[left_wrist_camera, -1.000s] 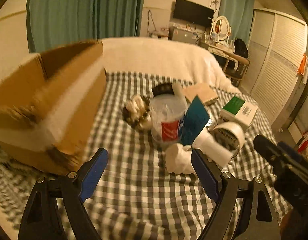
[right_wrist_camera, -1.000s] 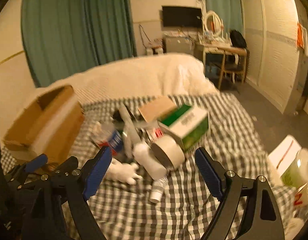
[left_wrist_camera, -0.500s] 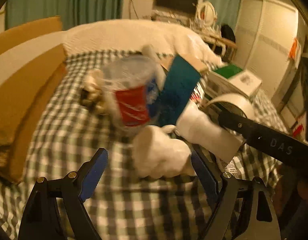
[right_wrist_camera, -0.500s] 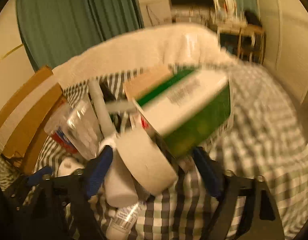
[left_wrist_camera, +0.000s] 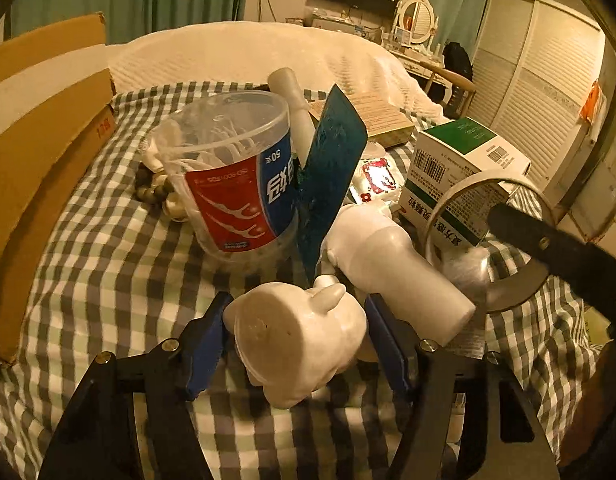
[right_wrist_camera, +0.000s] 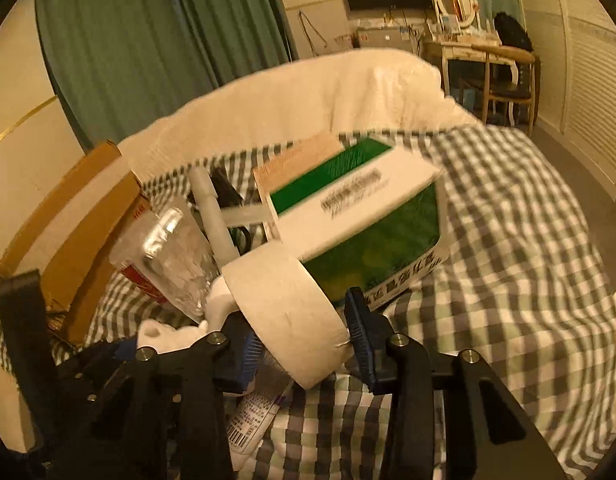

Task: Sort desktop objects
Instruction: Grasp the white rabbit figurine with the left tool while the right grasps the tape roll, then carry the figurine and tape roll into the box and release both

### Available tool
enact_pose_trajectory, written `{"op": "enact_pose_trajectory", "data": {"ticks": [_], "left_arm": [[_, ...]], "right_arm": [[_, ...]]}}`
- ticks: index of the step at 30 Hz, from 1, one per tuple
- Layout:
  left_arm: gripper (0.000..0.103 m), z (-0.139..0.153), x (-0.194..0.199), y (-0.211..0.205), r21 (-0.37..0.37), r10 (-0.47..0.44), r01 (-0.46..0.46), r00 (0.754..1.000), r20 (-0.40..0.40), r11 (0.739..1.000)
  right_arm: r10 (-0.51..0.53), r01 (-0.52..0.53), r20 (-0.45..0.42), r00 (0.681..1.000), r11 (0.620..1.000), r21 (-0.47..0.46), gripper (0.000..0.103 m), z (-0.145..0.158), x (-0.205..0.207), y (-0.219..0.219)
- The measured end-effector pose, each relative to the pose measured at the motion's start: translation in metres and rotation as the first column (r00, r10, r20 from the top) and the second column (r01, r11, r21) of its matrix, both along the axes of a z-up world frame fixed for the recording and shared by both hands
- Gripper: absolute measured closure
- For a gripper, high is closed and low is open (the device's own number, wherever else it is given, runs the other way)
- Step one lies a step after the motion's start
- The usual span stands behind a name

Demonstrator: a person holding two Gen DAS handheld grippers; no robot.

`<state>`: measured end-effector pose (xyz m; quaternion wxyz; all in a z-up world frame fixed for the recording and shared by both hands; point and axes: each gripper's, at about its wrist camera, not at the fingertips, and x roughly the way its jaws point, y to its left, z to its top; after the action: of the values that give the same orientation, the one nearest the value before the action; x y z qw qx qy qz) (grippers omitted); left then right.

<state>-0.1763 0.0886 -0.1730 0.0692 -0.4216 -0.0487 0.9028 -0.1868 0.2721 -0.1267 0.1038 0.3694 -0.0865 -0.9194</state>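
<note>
A small white glazed animal figurine point(left_wrist_camera: 300, 344) is seen at 6 o'clock in the left wrist view, between the blue pads of the left gripper point(left_wrist_camera: 298, 338). The jaws are drawn in to the figurine's width, with both pads against or just beside its flanks; firm contact cannot be confirmed. The figurine is judged hard, smooth and probably brittle, so slipping is likely if it is pinched across its rounded belly. The broad flanks, as now bracketed, are judged the better hold, and its small ears are best left untouched.

In the right wrist view a white roll of tape point(right_wrist_camera: 292, 316) lies at 6 o'clock, between the pads of the right gripper point(right_wrist_camera: 300, 344). The jaws are narrowed about the roll's width and appear to be closed on it, the right pad at its edge. The roll is judged light and stiff across its width, and it is well taken there, not across its hollow ring.

The rest of the pile lies on the green-and-white checked cloth point(left_wrist_camera: 120, 280): a clear plastic tub of floss picks with a red and blue label point(left_wrist_camera: 232, 184) at 11 o'clock, a dark teal card point(left_wrist_camera: 328, 168) leaning beside it, a white plastic bottle point(left_wrist_camera: 396, 276) at 3 o'clock, and a green-and-white cardboard medicine box point(left_wrist_camera: 460, 168) at 2 o'clock. An open brown cardboard carton point(left_wrist_camera: 40, 152) stands at 9 o'clock, presumably the place for sorted things.
</note>
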Motion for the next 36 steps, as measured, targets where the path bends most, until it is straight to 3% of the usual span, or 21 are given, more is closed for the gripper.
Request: {"op": "enact_pose_trajectory", "data": {"ticks": [13,19,27,29,36], "left_arm": [[0.034,0.038,0.018,-0.024,-0.028,0.01,-0.011,0.999,-0.051,1.0],[0.034,0.071,0.025,-0.031,0.001,0.03,-0.03,0.994,-0.103,1.0],[0.034,0.136,0.028,-0.073,0.08,0.112,-0.096,0.967,-0.229,0.992],[0.034,0.152,0.026,-0.085,0.076,0.129,-0.114,0.96,-0.248,0.991],[0.034,0.199,0.006,-0.158,0.07,0.23,-0.219,0.932,-0.282,0.973]], "right_arm": [[0.003,0.001,-0.102,0.995,0.999,0.042,0.076,0.039,0.011,-0.013],[0.021,-0.005,-0.154,0.988,0.995,0.102,0.08,0.065,0.03,-0.029],[0.068,-0.047,-0.181,0.981,0.992,0.118,0.092,0.118,0.055,-0.056],[0.086,-0.066,-0.2,0.976,0.992,0.104,0.092,0.143,0.06,-0.071],[0.165,-0.138,-0.239,0.957,0.982,0.125,0.092,0.186,0.047,-0.13]]}}
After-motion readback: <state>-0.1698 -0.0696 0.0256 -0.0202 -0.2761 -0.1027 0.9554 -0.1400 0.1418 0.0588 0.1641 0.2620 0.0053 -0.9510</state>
